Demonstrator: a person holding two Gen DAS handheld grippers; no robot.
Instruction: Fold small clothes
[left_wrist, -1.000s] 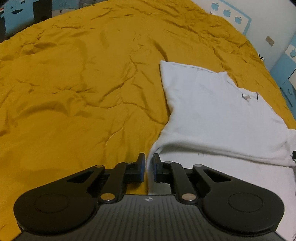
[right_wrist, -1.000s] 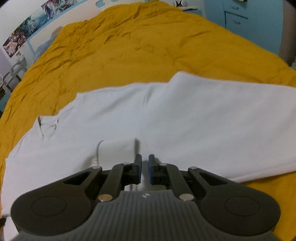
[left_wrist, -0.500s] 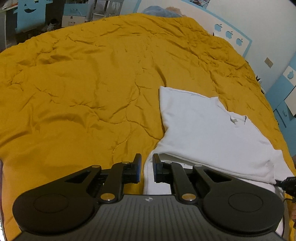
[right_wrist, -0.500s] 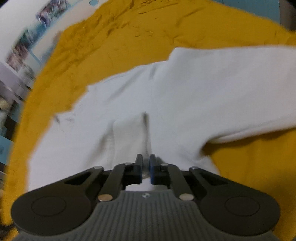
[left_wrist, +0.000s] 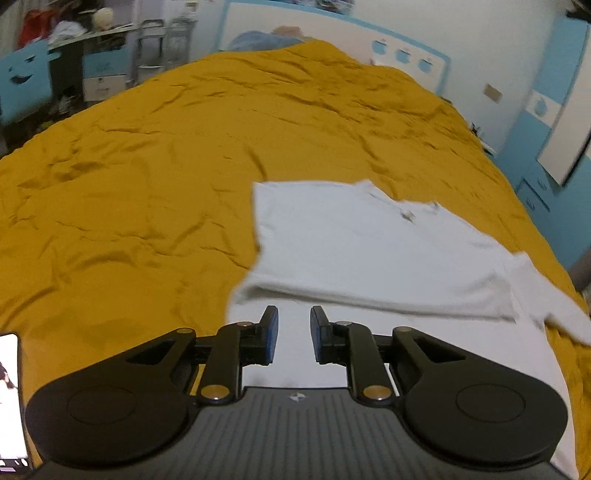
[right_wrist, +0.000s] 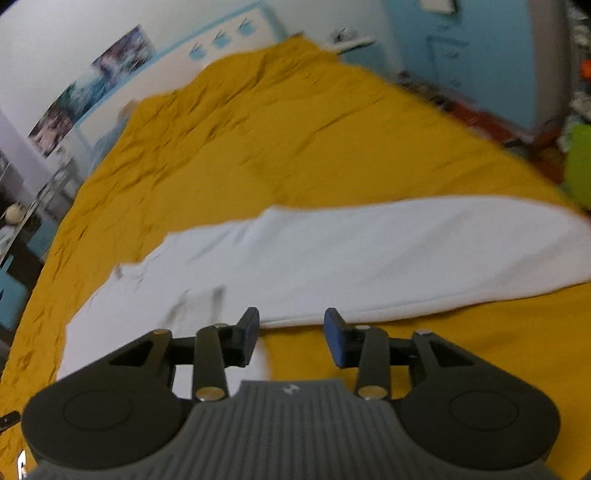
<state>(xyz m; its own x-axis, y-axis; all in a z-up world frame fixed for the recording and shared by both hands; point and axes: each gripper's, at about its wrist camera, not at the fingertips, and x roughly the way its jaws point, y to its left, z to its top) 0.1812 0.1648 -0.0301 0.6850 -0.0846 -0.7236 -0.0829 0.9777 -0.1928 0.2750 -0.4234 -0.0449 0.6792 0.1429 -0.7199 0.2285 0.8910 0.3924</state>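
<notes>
Since the white shirt (left_wrist: 369, 251) lies on the yellow bedspread (left_wrist: 147, 166) with one fold laid over, I judge further folds remain. My left gripper (left_wrist: 293, 332) and right gripper (right_wrist: 291, 336) are both opening with nothing between the jaws. Blur smears the right view, and the shirt's near edge is hidden behind my grippers.
</notes>
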